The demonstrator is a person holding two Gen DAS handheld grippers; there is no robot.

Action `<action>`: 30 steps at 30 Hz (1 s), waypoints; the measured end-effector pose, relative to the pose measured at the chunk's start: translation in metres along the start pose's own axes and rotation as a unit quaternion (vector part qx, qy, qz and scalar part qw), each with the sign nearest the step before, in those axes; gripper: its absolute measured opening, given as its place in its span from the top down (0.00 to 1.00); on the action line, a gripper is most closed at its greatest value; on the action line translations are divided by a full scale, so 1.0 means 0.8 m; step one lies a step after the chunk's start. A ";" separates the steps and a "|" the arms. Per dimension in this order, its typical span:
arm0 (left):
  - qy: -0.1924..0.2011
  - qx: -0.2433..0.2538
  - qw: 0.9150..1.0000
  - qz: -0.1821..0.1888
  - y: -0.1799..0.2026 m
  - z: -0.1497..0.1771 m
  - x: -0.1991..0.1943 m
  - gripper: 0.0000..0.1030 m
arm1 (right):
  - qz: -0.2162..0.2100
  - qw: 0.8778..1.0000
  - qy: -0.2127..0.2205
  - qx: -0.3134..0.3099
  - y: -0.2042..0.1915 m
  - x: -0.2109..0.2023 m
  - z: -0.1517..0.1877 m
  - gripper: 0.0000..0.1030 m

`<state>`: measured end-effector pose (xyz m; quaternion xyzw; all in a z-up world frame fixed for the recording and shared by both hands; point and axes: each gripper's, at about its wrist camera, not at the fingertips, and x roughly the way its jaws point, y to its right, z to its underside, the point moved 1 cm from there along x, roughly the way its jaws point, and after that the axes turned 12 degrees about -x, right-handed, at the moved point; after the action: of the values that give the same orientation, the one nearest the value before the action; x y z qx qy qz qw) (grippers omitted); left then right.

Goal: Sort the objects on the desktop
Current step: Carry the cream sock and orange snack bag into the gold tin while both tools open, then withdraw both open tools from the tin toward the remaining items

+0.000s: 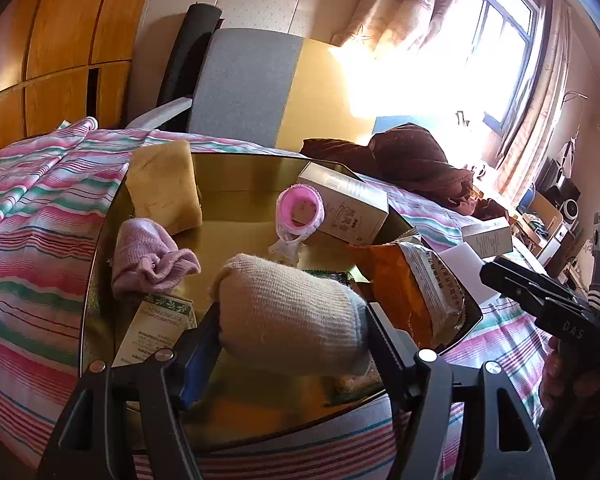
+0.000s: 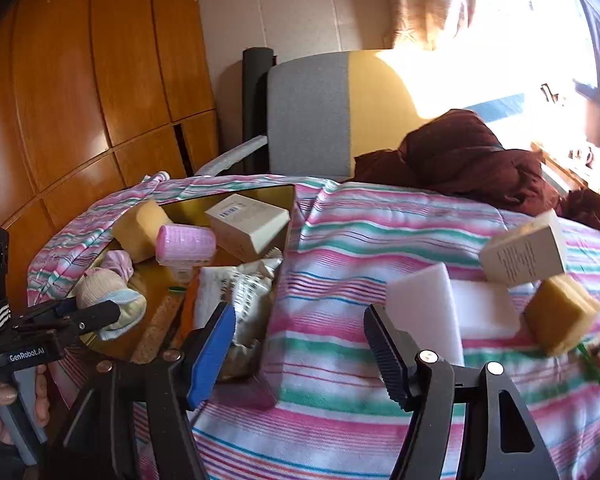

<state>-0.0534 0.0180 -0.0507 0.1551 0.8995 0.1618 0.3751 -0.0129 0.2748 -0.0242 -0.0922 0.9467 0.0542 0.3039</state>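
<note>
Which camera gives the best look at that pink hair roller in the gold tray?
The right wrist view: the pink hair roller lies side-on, showing its whole ribbed length beside a box. The left wrist view shows the roller mostly end-on, looking into its opening.

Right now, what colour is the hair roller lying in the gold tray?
Pink. The hair roller shows best in the right wrist view, beside the beige box.

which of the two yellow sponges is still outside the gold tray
The yellow sponge at the far right, lying on the striped bedspread below the tilted beige box. The other yellow sponge sits inside the gold tray, by the pink hair roller.
</note>
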 end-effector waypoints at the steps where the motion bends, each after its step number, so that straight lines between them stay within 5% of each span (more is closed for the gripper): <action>1: -0.010 0.007 1.000 -0.005 0.002 0.001 0.004 0.29 | 0.007 1.000 -0.004 0.010 0.009 -0.005 0.009 0.33; 5: -0.023 0.012 1.000 -0.014 0.003 0.004 0.009 0.28 | 0.037 0.998 -0.013 0.053 0.050 -0.027 0.042 0.33; 13: 0.042 -0.009 0.999 -0.010 -0.006 -0.014 -0.037 0.28 | 0.102 0.987 -0.007 0.121 0.116 -0.079 0.095 0.30; 18: 0.039 -0.009 0.999 -0.009 0.001 -0.014 -0.042 0.28 | 0.142 0.975 -0.003 0.170 0.157 -0.105 0.127 0.29; 24: 0.001 0.051 0.998 0.037 0.073 0.010 -0.022 0.28 | 0.195 0.954 0.006 0.229 0.204 -0.131 0.157 0.27; 30: -0.049 0.117 0.987 0.096 0.165 0.043 0.008 0.28 | 0.221 0.941 0.007 0.257 0.231 -0.143 0.181 0.26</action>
<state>-0.0123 0.1455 -0.0238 0.2912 0.8737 0.0828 0.3807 0.1220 0.4942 -0.0662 0.2003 0.9271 -0.1254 0.2908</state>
